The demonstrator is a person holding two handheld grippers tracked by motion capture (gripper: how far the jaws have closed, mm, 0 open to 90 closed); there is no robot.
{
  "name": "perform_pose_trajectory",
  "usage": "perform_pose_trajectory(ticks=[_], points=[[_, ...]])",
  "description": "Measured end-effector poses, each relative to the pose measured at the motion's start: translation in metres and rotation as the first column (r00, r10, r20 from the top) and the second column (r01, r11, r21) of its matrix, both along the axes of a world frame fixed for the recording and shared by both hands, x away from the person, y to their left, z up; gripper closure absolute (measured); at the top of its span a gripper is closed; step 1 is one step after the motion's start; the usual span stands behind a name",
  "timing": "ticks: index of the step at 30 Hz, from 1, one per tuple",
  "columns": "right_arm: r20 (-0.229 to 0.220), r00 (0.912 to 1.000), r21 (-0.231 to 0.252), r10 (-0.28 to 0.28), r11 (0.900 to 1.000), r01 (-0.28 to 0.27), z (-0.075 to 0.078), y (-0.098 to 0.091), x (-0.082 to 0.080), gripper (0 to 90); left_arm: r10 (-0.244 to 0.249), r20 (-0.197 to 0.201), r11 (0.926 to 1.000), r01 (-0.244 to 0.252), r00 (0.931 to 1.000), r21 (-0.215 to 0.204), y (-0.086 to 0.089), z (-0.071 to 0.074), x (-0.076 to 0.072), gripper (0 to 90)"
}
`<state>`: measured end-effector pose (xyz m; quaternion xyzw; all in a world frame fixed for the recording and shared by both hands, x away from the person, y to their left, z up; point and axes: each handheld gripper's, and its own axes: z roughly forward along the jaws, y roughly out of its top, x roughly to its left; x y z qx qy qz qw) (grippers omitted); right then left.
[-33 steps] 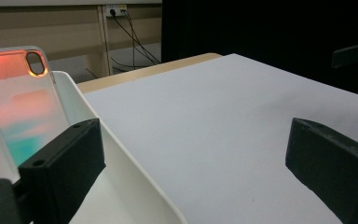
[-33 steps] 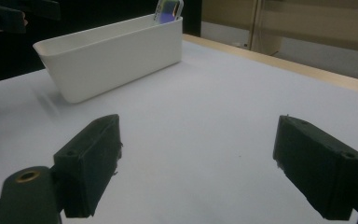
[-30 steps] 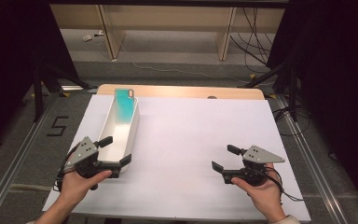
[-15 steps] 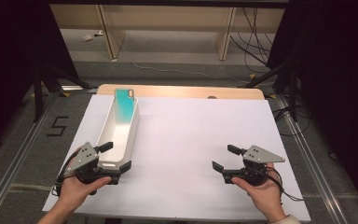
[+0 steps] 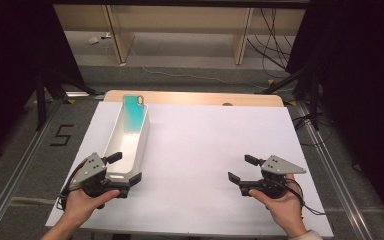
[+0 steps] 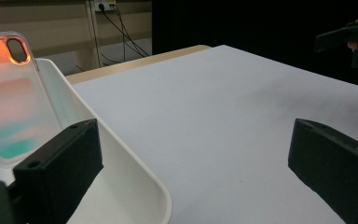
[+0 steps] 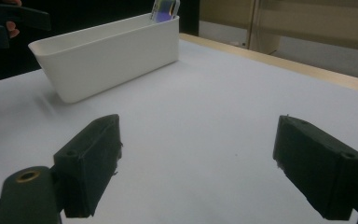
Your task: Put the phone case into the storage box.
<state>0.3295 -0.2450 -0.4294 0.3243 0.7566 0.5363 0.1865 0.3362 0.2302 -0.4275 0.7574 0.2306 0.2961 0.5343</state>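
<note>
White plastic oblong bin (image 5: 130,145) on desk (image 5: 205,150), left side; teal-backed clear phone case (image 5: 134,112) leaning inside at far end. Left gripper (image 5: 126,169): jaws spread, straddling bin's near rim. Right gripper (image 5: 241,168): jaws spread, empty, well apart from the bin.

The high view is looking forward and down from above the person's side, taking in the whole white table (image 5: 215,150). The left gripper view is sitting low and close, looking along its jaws across the near end of the white tray (image 6: 135,182) toward the table's far right. The right gripper view is sitting equally low, facing across the table toward the tray (image 7: 107,56). All three views are sharing the tray and the phone case (image 5: 134,112) in it.
</note>
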Motion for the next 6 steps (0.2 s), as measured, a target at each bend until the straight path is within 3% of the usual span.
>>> perform_pose_trajectory(ticks=[6], points=[[-0.002, 1.0, 0.002, -0.007, 1.0, 0.007, -0.0002, -0.0002, 0.0002, 15.9, -0.007, -0.006, 1.0, 0.007, 1.0, 0.004, -0.0013, -0.0015, 0.0005, 2.2]])
